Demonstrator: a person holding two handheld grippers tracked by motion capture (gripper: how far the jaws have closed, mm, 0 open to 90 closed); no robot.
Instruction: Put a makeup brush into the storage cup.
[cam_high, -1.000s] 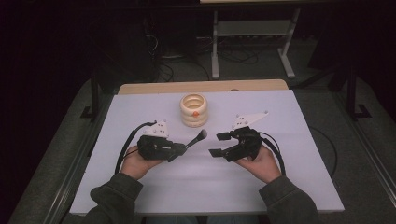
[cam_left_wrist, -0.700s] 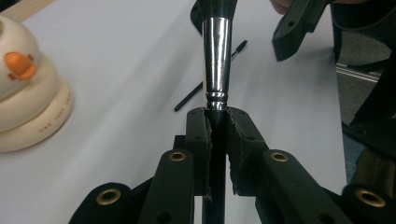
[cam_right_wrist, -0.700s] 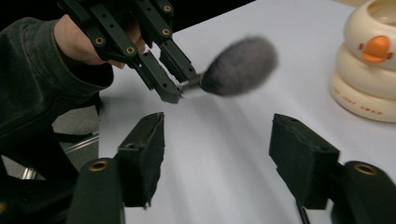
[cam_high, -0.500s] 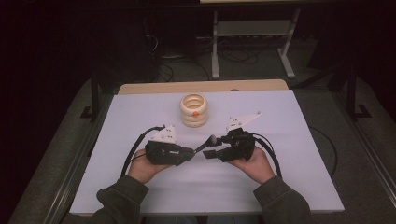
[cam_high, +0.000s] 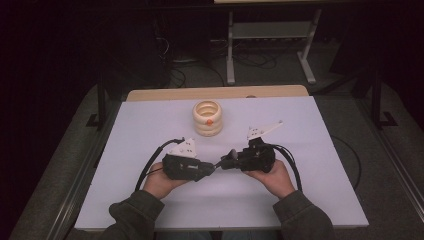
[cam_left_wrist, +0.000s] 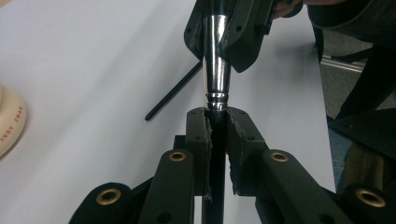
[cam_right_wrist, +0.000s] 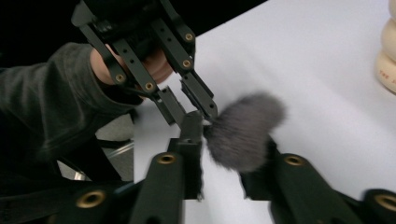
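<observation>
The white bench (cam_high: 150, 140) carries a cream stack of rings (cam_high: 207, 118) at its far middle. Nearer the person, the left tongs (cam_left_wrist: 215, 122) are clamped on the black handle of a makeup brush (cam_left_wrist: 215, 70) with a shiny silver ferrule. Its fluffy grey bristles (cam_right_wrist: 245, 130) sit between the right tongs (cam_right_wrist: 233, 156), whose jaws have just been closing around them.

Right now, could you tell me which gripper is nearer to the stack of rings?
Right, narrowly. The right gripper sits below and just right of the stack of rings; the left gripper sits a bit lower, almost directly beneath it.
</observation>
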